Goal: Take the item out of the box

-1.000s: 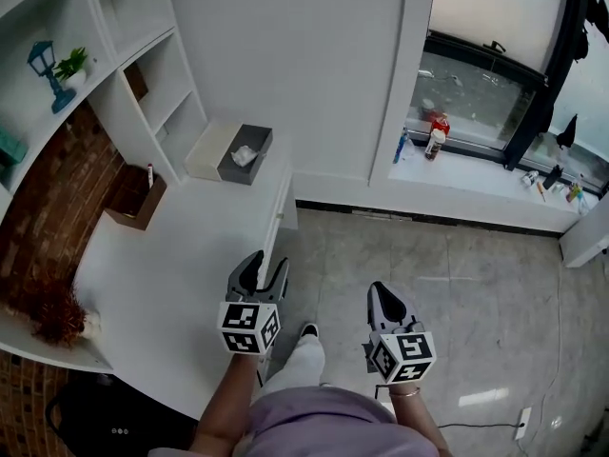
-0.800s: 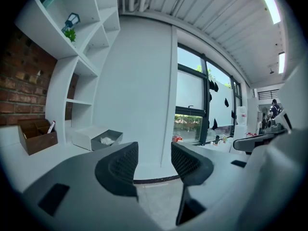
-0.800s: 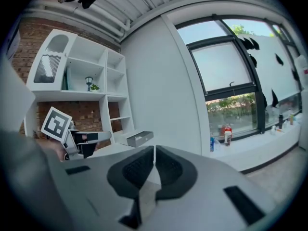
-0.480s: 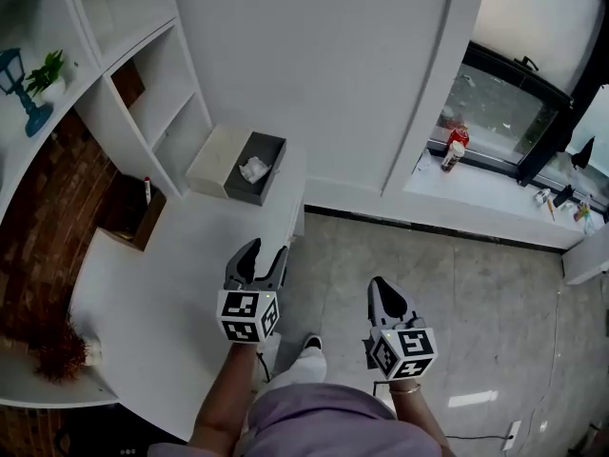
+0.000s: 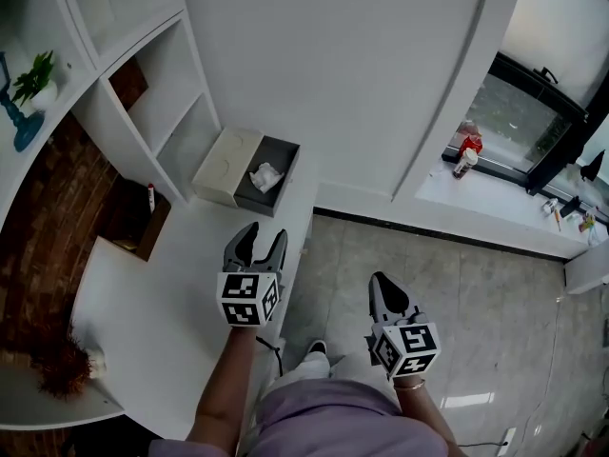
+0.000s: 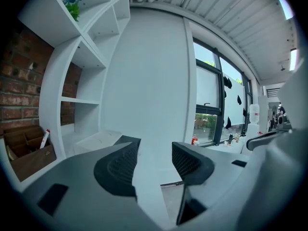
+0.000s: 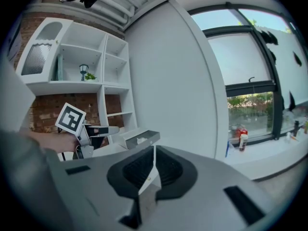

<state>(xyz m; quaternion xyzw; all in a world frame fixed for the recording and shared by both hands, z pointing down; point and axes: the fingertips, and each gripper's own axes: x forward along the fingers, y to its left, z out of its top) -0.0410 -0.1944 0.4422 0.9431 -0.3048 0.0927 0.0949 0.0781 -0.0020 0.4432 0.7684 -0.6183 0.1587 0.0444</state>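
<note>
Far left: shelving (image 5: 143,93) and a brown wooden holder (image 5: 152,231), neither concerns me. On the far right corner of the white desk (image 5: 162,303), by the wall, sits what looks like a pale lid (image 5: 226,165). Right beside it is the open dark grey box (image 5: 255,204) with the crumpled white item (image 5: 266,174) inside. The box's long axis runs near to far, with the far end slanted a bit right. It lies straight ahead of my left gripper (image 5: 265,241), farther along the desk, near but not reached. My left jaws have just been opening and stand wide, nothing between them. The gripper points forward, slightly dipped, over the desk's right edge, forearm stretched out. My right gripper (image 5: 383,291) is off right over the floor (image 5: 476,293), jaws pressed together, empty, well apart from the box. The left hand is nearer, so I judge it takes the reach: forward, then dip in.
</note>
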